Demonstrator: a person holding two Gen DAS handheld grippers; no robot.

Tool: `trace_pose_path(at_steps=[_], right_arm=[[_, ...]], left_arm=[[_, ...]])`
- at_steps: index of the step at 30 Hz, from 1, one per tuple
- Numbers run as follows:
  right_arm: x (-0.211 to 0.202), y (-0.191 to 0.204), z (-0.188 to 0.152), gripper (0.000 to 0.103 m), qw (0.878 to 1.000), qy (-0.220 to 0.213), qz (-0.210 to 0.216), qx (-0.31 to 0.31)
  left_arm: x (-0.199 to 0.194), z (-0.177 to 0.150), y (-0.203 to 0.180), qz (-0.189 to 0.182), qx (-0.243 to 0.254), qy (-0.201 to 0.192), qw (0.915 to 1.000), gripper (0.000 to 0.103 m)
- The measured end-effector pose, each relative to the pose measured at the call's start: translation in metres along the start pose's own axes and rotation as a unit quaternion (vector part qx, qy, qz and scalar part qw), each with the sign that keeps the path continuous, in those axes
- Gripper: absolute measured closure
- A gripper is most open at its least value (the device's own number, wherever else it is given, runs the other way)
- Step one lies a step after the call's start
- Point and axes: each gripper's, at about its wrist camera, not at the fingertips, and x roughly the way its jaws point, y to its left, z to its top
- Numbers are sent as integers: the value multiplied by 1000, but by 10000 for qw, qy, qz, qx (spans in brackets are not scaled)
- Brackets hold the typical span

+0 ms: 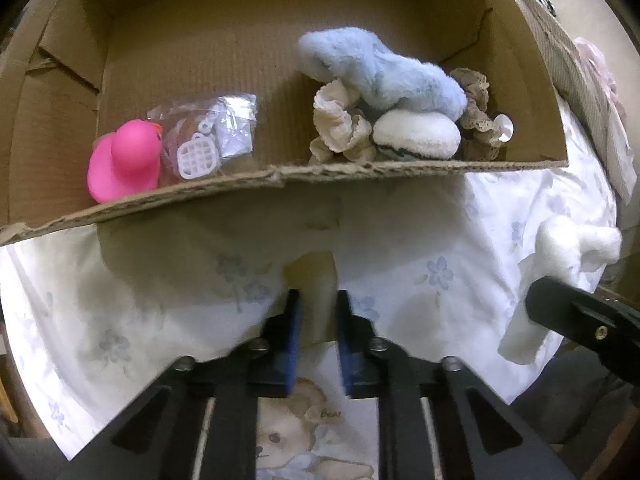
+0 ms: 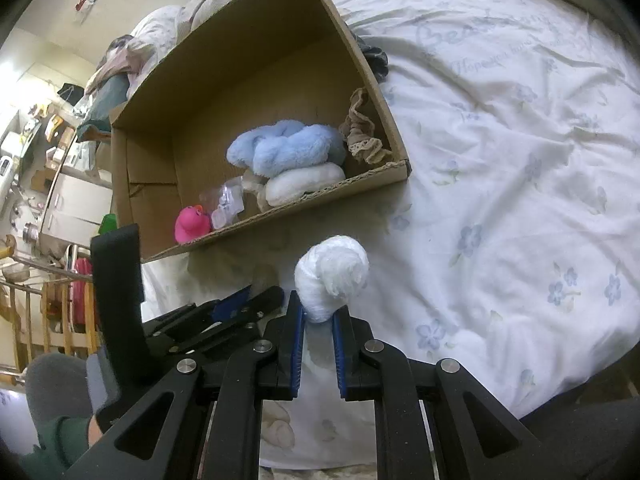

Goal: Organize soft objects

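Note:
A cardboard box (image 1: 360,169) (image 2: 376,174) lies on the bed. In its right part lie a fluffy blue plush (image 1: 384,72) (image 2: 286,146), a white rolled sock (image 1: 418,133) (image 2: 304,182), a cream scrunchie (image 1: 340,124) and a brown lace scrunchie (image 1: 478,120) (image 2: 360,128). A pink rubber duck (image 1: 124,160) (image 2: 192,224) and a clear plastic bag (image 1: 208,136) (image 2: 226,200) lie at its left. My right gripper (image 2: 319,316) is shut on a white soft sock (image 2: 334,276) (image 1: 560,276), held above the sheet in front of the box. My left gripper (image 1: 318,300) is empty, its jaws a narrow gap apart.
The bed has a white sheet with blue flowers (image 2: 500,200) (image 1: 420,280). Bedding and clothes (image 2: 160,28) are piled behind the box. A dark fabric item (image 2: 376,60) lies by the box's far right side. Room furniture (image 2: 40,160) stands at left.

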Motion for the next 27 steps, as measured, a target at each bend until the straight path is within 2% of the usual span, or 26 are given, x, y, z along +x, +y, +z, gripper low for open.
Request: trace_pose_path(at_steps=[6,15,20,27], right_arm=[[4,6,-2,88,9999,25,-86,-108],[3,17,-7,88,9995,-4,-105,-282],[-5,23,-10,88,9993,-46,14,-379],[-24,42,-5,88,9972,-185,183,-696]], left_arm=[[-11,-1,3,-41,-81,-12,10000,96],[-37,-8,28,162,-235,-138,9995,97],[-62,-14,38,443,-450,-299,9976,97],[-106,-16,52,562,-670,-603,9943,97]])
